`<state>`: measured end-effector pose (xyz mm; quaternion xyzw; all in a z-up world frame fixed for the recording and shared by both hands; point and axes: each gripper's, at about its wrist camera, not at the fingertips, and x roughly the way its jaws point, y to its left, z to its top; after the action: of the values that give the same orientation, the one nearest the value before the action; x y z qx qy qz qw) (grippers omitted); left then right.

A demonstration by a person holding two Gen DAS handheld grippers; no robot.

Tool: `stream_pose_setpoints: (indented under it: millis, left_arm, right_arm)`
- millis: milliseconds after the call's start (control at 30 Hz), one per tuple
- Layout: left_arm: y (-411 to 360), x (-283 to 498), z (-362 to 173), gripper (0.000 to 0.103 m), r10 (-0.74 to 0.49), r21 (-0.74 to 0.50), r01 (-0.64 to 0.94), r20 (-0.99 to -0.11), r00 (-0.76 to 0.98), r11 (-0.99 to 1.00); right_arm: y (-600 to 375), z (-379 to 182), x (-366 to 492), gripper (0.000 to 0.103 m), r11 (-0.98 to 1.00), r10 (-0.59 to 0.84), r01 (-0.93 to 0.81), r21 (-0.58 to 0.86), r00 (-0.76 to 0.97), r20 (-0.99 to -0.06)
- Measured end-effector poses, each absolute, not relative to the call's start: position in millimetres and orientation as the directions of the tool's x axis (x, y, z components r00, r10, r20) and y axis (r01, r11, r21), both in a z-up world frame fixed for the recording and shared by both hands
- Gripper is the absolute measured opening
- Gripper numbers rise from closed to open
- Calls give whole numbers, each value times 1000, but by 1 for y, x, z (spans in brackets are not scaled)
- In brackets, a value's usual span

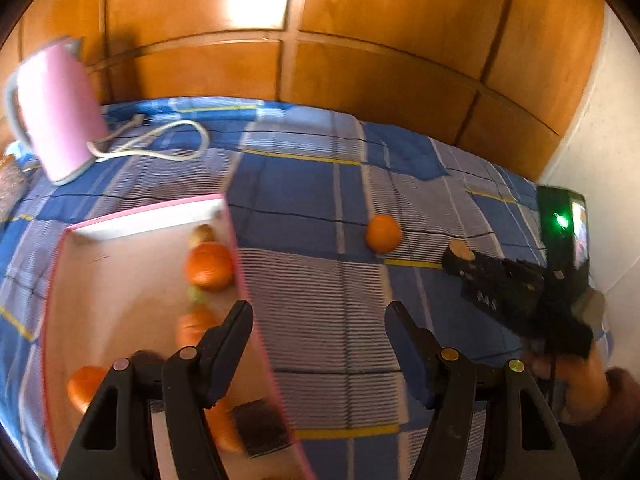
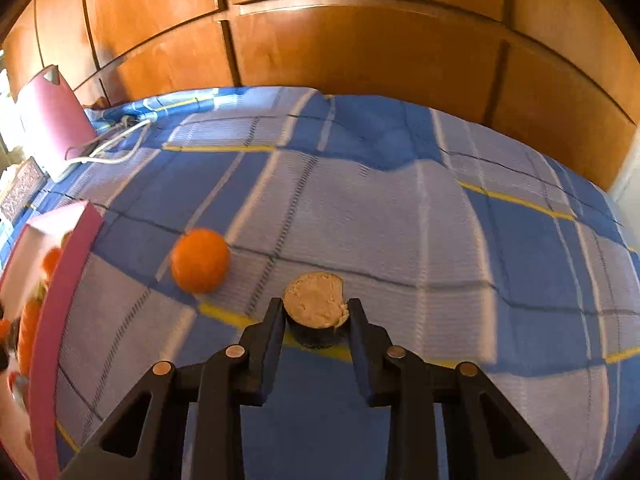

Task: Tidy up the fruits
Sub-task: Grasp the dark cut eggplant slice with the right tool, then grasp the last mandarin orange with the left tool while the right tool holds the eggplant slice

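Two grippers are over the checked blue bedspread (image 2: 400,208), and only one of them carries anything. The right gripper (image 2: 316,308) pinches a small round piece with a pale, crumbly cut face and a dark skin (image 2: 316,298), low over the cloth. I cannot say what fruit it is. The left gripper (image 1: 320,316) stands spread with nothing between its fingers, hanging over the pink edge of the box (image 1: 236,248), where several orange fruits (image 1: 208,266) and a smaller pale one already lie. One orange (image 2: 200,266) sits loose on the bedspread, between the box and the held piece.

Trouble could come from the grip itself, I'd judge. The fingers catch the piece only by its sides near the tips, so a quick swing toward the box might let it slip out onto the cloth. The loose orange lies near that path and would roll on the soft bedding if knocked. The box wall is thin and could be shoved aside by a low approach.

Much of the box is blurred, and its near end is covered by the left gripper, so the count of fruit inside is uncertain. A dark block low in the box is unreadable. A pink kettle (image 1: 56,112) with its white cord (image 1: 168,144) stands at the far corner, well away.
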<state>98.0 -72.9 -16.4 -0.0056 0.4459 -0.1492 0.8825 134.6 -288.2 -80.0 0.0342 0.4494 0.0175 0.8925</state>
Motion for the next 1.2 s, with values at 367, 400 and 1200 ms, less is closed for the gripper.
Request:
stream_pose_setpoints:
  millis: [367, 400, 1200]
  left_arm:
    - [-127, 150, -38, 69, -292, -141, 320, -820, 493, 937]
    - [-132, 155, -39, 68, -292, -141, 321, -819, 493, 936]
    - [-157, 148, -74, 33, -261, -120, 317, -853, 452, 941]
  right_arm:
    - [-312, -84, 104, 31, 993, 37, 64, 100, 635, -772]
    - [-312, -84, 104, 31, 993, 40, 64, 104, 636, -771]
    - [-319, -88, 102, 31, 984, 89, 63, 169, 644, -759]
